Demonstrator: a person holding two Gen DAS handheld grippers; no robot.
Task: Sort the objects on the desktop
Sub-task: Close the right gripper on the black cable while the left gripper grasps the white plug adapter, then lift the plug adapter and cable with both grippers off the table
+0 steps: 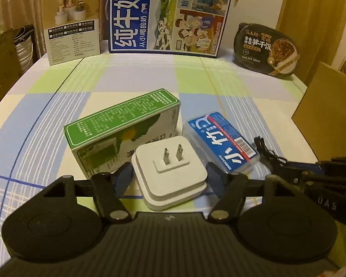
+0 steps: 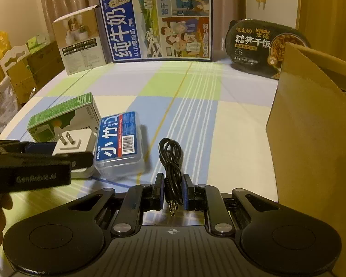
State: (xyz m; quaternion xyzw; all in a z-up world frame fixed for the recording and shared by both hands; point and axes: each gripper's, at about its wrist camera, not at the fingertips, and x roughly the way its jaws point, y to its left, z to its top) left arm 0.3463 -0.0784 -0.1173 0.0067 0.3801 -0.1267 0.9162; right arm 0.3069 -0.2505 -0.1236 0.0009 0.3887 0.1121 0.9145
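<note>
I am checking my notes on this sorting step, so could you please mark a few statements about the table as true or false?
1. The right tool is shut on the black cable. True.
2. The white plug lies with its prongs up. True.
3. The left tool holds the green box. False: the plug sits between its fingers.
4. The blue-labelled case stands upright. False: it lies flat.
5. The cable lies on top of the green box. False: it lies on the cloth.
</note>
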